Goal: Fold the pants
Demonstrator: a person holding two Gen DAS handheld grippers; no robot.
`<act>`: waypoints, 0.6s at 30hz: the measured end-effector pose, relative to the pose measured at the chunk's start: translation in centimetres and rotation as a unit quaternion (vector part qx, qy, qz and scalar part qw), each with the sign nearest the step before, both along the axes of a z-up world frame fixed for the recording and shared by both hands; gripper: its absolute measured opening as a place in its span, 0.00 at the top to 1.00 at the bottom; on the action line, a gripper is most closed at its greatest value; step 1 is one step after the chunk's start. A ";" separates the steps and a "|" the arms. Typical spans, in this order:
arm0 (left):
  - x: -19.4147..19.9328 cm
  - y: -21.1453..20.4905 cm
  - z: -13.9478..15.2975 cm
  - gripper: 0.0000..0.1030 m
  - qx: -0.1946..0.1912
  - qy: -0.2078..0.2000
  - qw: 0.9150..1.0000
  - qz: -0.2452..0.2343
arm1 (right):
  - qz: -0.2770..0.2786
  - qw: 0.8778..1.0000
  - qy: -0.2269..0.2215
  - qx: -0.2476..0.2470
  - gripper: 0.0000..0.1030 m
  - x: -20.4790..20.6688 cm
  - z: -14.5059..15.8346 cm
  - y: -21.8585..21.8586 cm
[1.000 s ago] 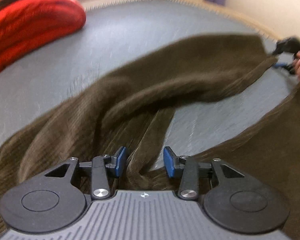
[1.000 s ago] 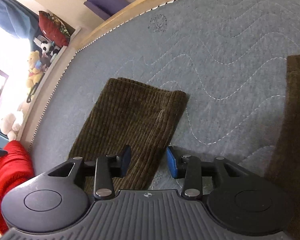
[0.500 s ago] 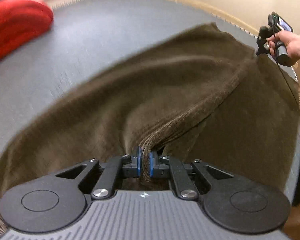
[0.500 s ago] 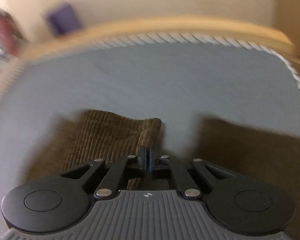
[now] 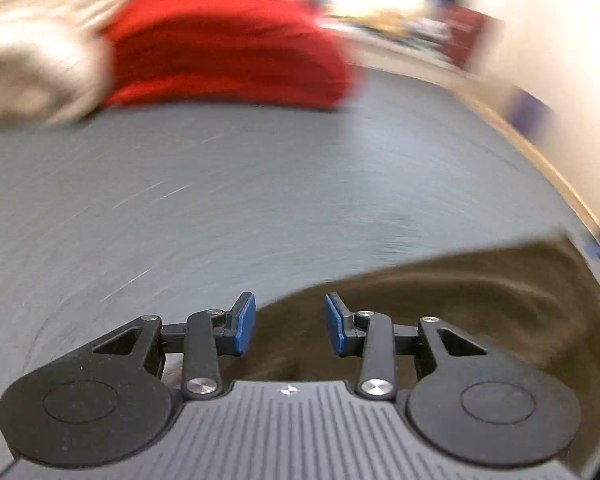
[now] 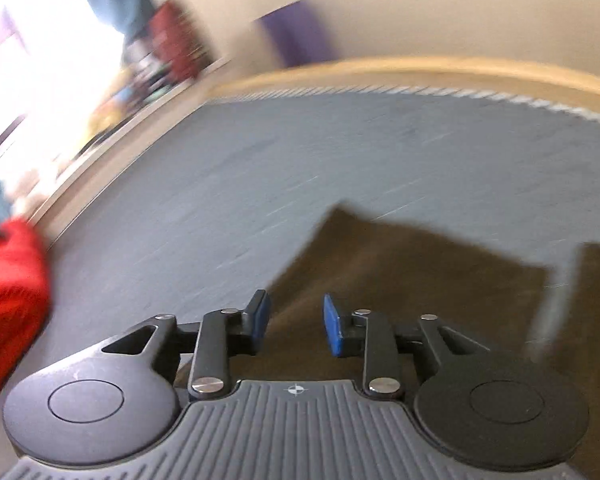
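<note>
The brown corduroy pants (image 5: 480, 304) lie on the grey quilted bed cover (image 5: 260, 200). In the left wrist view they fill the lower right, under and beyond my left gripper (image 5: 290, 326), which is open with nothing between its blue pads. In the right wrist view the pants (image 6: 400, 272) lie flat ahead and under my right gripper (image 6: 296, 326), which is also open and empty. Both views are blurred by motion.
A red blanket (image 5: 228, 44) and a beige cloth (image 5: 32, 56) lie at the far side of the bed; the red blanket also shows in the right wrist view (image 6: 8, 292). A wooden bed edge (image 6: 420, 70) and wall lie beyond.
Both grippers, shut on the pants half a second ago, have opened and let go. Both cameras have swung, and the pants now lie flatter on the bed.
</note>
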State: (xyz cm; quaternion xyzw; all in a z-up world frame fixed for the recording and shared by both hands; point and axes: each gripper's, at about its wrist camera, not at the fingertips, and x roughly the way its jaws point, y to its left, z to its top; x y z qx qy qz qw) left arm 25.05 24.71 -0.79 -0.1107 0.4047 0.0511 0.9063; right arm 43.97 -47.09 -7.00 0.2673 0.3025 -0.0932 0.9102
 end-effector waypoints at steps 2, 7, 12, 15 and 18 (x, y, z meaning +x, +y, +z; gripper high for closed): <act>0.3 3.1 -1.8 0.59 -0.022 0.054 0.997 0.049 | 0.032 0.999 0.009 0.006 0.62 1.7 -0.9 2.0; 0.5 7.3 -5.7 0.34 -0.095 0.112 0.983 0.109 | 0.062 0.996 0.053 0.034 0.50 5.4 -3.5 5.4; 1.0 7.1 -7.6 0.25 -0.152 0.132 0.974 0.106 | 0.018 0.994 0.085 0.068 0.41 7.6 -5.1 6.8; 1.7 5.5 -8.0 0.24 -0.101 0.136 0.983 0.073 | 0.006 0.995 0.084 0.058 0.39 8.5 -5.5 7.3; 1.3 5.4 -8.5 0.45 -0.049 0.136 0.988 0.053 | 0.010 0.996 0.091 0.013 0.48 9.7 -5.6 8.6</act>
